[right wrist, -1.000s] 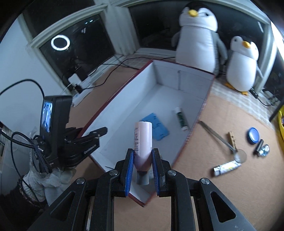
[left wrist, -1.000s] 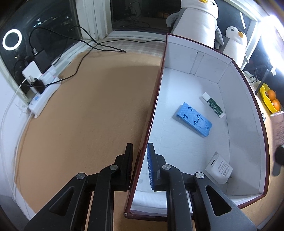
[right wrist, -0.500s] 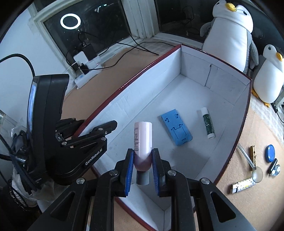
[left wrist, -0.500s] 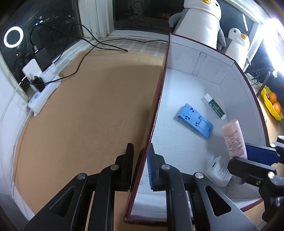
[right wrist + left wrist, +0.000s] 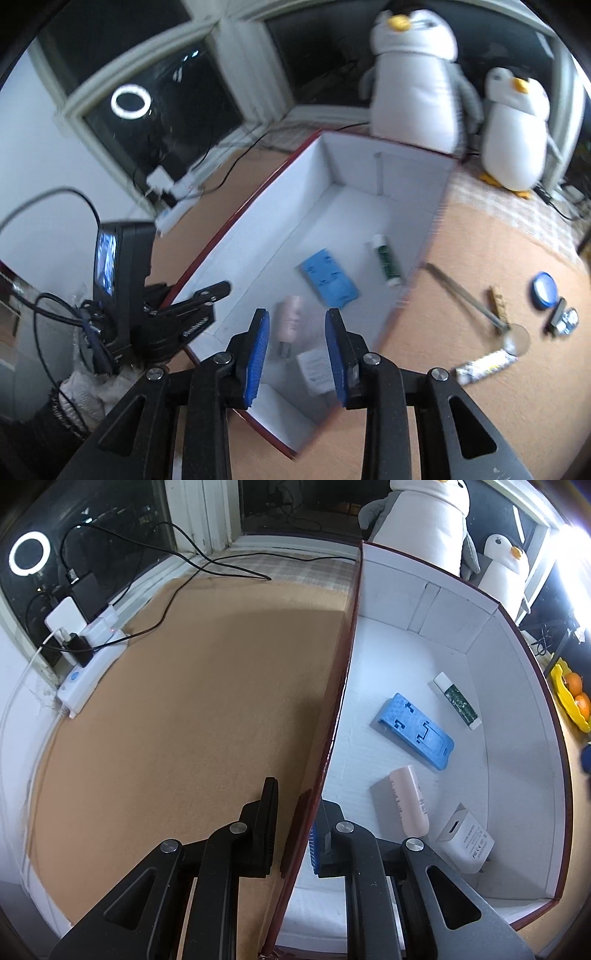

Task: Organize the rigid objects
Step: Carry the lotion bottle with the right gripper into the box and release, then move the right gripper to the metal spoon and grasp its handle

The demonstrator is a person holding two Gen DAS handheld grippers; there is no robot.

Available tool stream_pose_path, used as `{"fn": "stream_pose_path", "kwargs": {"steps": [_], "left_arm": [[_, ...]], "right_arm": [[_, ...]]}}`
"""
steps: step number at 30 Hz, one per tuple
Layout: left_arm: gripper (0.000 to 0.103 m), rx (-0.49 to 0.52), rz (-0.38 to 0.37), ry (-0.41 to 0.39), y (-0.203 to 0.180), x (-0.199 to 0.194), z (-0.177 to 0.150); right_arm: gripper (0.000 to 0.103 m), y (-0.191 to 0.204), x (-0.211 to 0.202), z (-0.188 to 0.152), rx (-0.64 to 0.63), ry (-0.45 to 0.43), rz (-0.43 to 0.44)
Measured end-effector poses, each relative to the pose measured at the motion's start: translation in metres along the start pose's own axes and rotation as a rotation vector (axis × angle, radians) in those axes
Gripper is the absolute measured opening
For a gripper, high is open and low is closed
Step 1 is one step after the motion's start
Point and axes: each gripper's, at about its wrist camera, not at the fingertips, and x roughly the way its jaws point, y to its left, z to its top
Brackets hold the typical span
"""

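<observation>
Four things sit in our box [image 5: 491, 716] now, the pink bottle [image 5: 408, 799] just dropped from our right gripper [image 5: 297, 354] as its jaws opened, left gripper [image 5: 291, 834] pinching the wall, so letting go could let it slide.

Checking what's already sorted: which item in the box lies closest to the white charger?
The pink bottle, lying flat beside the white charger; the blue stand and green-labelled tube lie farther back.

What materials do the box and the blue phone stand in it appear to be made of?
Box: probably cardboard, with matte white inside walls showing fold seams, thin walls and a glossy dark red outside. Blue phone stand: likely moulded plastic, with a finely textured matte surface and cut-out slots.
</observation>
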Motion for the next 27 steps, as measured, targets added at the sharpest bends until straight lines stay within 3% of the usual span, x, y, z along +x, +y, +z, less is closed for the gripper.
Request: {"fn": "stream_pose_path", "kwargs": {"steps": [4,9,17,27], "left_arm": [[0.014,0.004,0.019,0.007,-0.002,0.001,0.001],[0.014,0.016,0.045,0.018,-0.006,0.002,0.001],[0.015,0.038,0.096,0.044,-0.011,0.004,0.003],[0.02,0.055,0.158,0.082,-0.017,0.007,0.004]], "right_arm": [[0.028,-0.043,-0.028,-0.002,0.051,-0.046,-0.042],[0.028,-0.089,-0.03,-0.002,0.071,-0.012,-0.067],[0.028,-0.125,0.012,0.006,-0.025,0.079,-0.098],[0.028,-0.139,0.069,0.015,-0.147,0.183,-0.115]]}}
